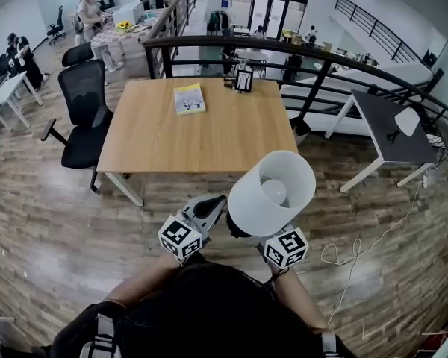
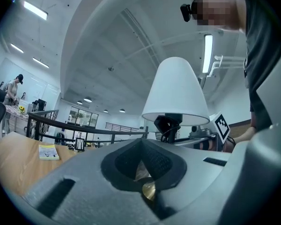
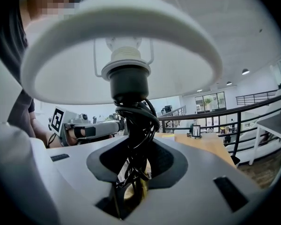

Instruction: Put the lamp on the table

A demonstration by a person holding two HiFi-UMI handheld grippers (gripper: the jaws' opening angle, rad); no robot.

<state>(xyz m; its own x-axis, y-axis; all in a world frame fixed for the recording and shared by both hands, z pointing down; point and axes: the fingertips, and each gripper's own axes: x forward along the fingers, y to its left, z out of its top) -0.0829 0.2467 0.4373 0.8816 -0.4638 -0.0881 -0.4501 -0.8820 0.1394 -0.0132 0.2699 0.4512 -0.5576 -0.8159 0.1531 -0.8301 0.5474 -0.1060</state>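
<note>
A lamp with a white cone shade (image 1: 271, 192) is held upright over the wooden floor, short of the wooden table's (image 1: 201, 136) near edge. My right gripper (image 3: 131, 151) is shut on the lamp's dark stem (image 3: 129, 125), which has black cord wound round it below the bulb socket. In the head view only that gripper's marker cube (image 1: 285, 247) shows under the shade. My left gripper (image 1: 216, 202) hangs just left of the lamp, apart from it, its jaws shut with nothing between them. The left gripper view shows the lamp (image 2: 175, 90) to its right.
A yellow booklet (image 1: 189, 98) and a small black frame (image 1: 243, 80) lie at the table's far side. A black office chair (image 1: 86, 114) stands to the table's left. Behind and right runs a black railing (image 1: 321, 58). A white desk (image 1: 388, 129) and a loose cable (image 1: 343, 256) are at right.
</note>
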